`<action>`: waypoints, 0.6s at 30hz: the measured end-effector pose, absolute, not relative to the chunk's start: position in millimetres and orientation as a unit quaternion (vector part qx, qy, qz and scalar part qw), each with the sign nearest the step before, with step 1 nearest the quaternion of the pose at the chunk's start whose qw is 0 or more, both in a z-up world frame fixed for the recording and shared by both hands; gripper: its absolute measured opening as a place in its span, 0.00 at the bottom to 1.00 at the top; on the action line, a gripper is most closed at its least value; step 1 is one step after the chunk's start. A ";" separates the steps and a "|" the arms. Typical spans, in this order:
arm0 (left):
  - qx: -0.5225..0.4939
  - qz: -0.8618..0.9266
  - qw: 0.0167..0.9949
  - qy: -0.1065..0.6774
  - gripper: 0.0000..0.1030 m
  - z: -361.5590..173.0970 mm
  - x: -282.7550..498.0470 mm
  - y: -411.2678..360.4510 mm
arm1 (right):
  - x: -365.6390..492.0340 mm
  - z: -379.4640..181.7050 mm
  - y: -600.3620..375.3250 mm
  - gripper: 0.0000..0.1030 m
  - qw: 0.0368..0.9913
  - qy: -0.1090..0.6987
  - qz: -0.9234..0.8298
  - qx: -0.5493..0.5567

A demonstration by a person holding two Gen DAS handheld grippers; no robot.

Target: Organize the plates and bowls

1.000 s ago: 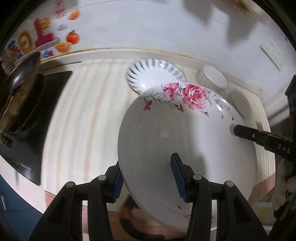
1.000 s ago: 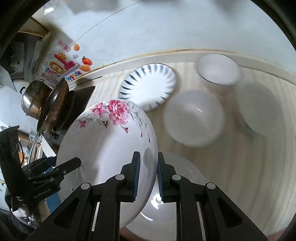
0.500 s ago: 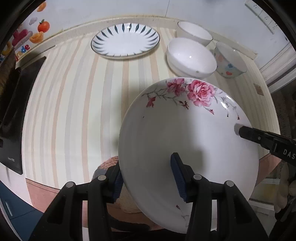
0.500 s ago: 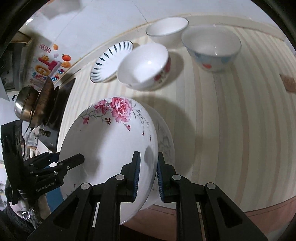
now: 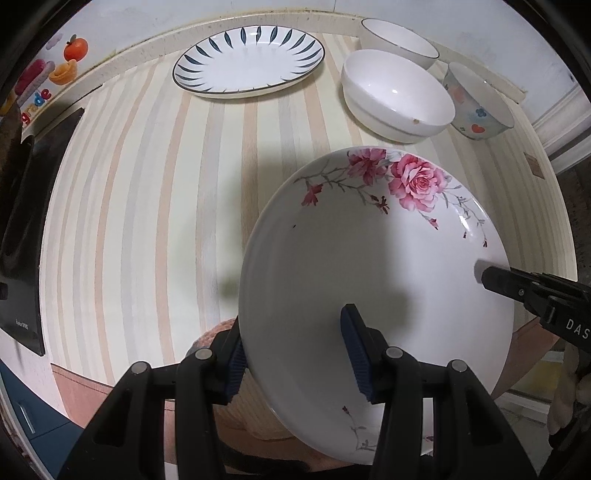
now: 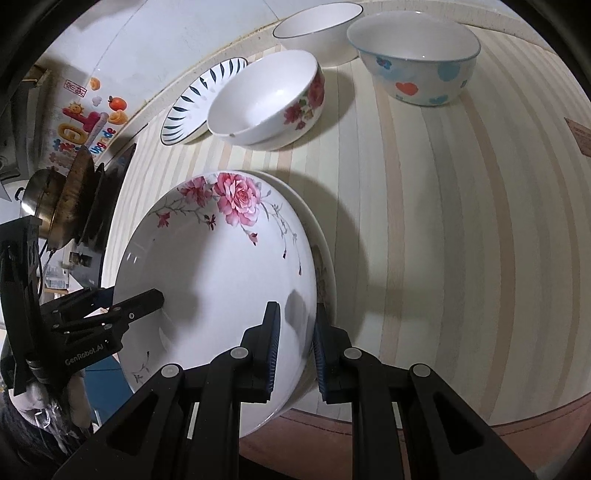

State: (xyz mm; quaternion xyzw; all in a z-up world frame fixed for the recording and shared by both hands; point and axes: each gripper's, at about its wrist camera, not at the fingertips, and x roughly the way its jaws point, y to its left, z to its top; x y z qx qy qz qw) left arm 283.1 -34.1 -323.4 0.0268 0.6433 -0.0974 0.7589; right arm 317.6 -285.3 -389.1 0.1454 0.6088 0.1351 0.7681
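A white plate with pink roses (image 5: pixel 373 258) is held by both grippers above the striped counter's front edge. My left gripper (image 5: pixel 295 354) is shut on its near-left rim. My right gripper (image 6: pixel 295 343) is shut on its right rim (image 6: pixel 221 280). A second plate's rim (image 6: pixel 325 251) shows just behind it in the right wrist view. A blue-leaf plate (image 5: pixel 249 61) lies at the back. Three bowls stand at the back right: a white rose bowl (image 5: pixel 397 96), a plain white bowl (image 5: pixel 399 42), a heart-patterned bowl (image 5: pixel 478 103).
A black stove (image 5: pixel 22 221) with a pan (image 6: pixel 70 195) and a steel pot (image 6: pixel 33 195) sits at the counter's left end. The wall (image 5: pixel 110 22) with fruit stickers runs along the back. The striped counter (image 5: pixel 147 184) lies between the plates.
Both grippers and the rose plate have moved nearer to the counter's front edge; the view has tilted down and the bowls now show sharply.
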 end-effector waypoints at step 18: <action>0.050 -0.091 0.749 0.654 0.44 -342.0 278.0 -35.0 | 321.5 -393.2 -274.4 0.18 0.770 0.611 0.131 0.129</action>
